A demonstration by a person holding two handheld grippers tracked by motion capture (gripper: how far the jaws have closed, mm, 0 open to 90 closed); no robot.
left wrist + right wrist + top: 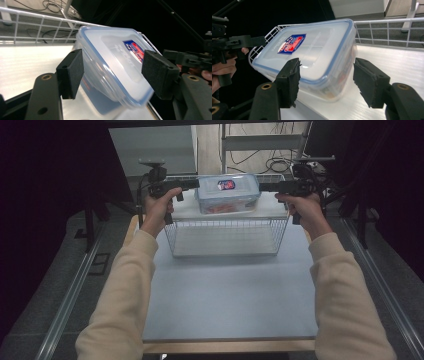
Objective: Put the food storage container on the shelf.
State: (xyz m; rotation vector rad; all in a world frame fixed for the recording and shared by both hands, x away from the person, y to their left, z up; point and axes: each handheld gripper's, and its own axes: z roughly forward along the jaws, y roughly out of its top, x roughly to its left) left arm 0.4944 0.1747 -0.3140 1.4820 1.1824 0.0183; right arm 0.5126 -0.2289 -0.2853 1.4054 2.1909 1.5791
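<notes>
Here, clear plastic container (pixel 227 194), blue-rimmed lid, red-blue label, in wire basket (pixel 225 236)

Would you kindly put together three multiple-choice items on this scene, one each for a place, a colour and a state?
1. Where does the container sit?
A. in the wire basket
B. on the blue mat, outside the basket
C. on the floor

2. What colour is the seal around the container's lid?
A. green
B. blue
C. yellow

3. How do the jaws of the left gripper stand?
A. clamped on the basket's rim
B. pressed shut on each other
C. apart, container's end between them

Answers: 1 A, wire walls surround it; 2 B, a blue band edges the lid; 3 C, gaps show beside both pads.
</notes>
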